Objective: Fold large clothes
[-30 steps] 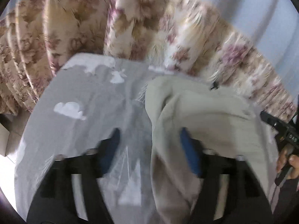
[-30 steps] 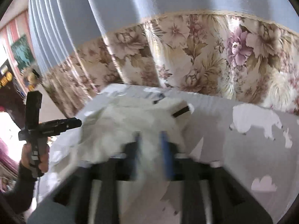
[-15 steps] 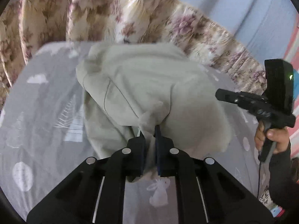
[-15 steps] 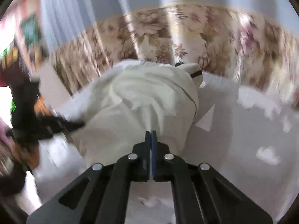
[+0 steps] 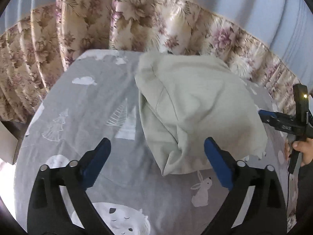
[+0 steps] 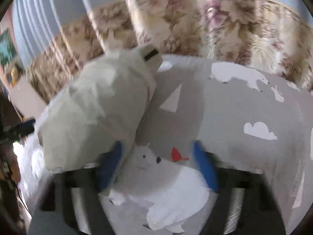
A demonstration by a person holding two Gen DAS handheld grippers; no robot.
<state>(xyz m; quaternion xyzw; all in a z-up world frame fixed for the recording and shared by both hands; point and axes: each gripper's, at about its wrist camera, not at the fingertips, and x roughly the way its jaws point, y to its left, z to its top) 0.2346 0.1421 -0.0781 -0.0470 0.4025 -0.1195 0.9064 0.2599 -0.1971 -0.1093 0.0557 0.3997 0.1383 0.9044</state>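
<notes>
A pale grey-green garment [image 5: 195, 105] lies bunched in a rough fold on the grey printed bed sheet [image 5: 88, 107]. My left gripper [image 5: 157, 143] hovers at its near corner with its jaws opening wide. The blue pads [image 5: 97, 160] stand clear of the cloth, which lies loose between them. In the right wrist view the garment [image 6: 101, 113] fills the left half. My right gripper [image 6: 157, 145] is blurred and its jaws are opening. The garment's edge rests against its left pad [image 6: 111, 162], and only sheet shows between the fingers. A hand [image 5: 301, 150] holds the right gripper [image 5: 263, 114] at the garment's far right side.
Floral curtains [image 5: 137, 25] with pale blue drapes above hang close behind the bed's far edge. A cardboard box [image 5: 7, 143] sits on the floor off the sheet's left edge. Bare sheet stretches left of the garment in the left wrist view, and right of it in the right wrist view.
Half a second ago both grippers were shut on folds of the garment. Both have since opened, and the garment now lies on the sheet, let go.
</notes>
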